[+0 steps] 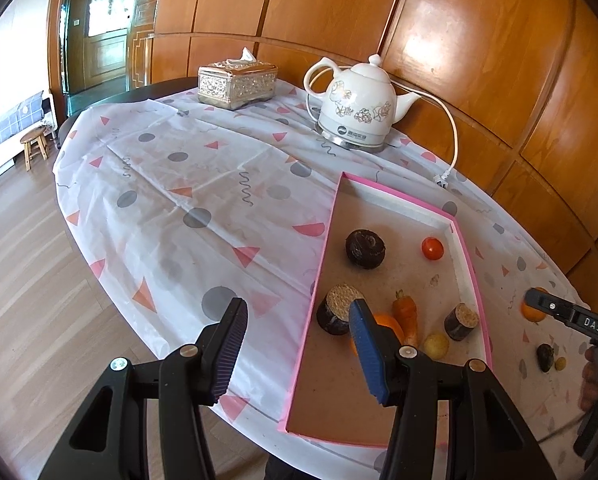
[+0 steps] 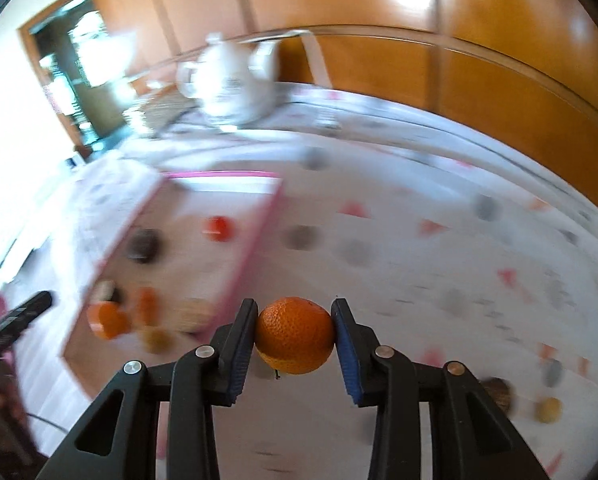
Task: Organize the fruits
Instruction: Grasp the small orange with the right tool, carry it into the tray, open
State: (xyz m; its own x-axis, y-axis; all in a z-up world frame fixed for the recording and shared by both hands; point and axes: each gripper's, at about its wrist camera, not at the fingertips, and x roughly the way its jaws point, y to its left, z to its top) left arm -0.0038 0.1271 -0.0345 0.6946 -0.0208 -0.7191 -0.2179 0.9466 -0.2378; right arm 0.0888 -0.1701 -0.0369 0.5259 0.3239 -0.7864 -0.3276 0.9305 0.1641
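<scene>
Fingers (image 2: 245, 344) of the right gripper (image 2: 295, 336) pinch an orange (image 2: 295, 334) at its widest, bound presumably for the pink tray (image 2: 255, 256). Left gripper (image 1: 299, 344) hangs open, empty.

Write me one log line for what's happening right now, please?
right gripper: shut on orange, beside the tray | left gripper: open, empty, over pink tray edge | tray: produce already inside | two small items left on tablecloth
</scene>
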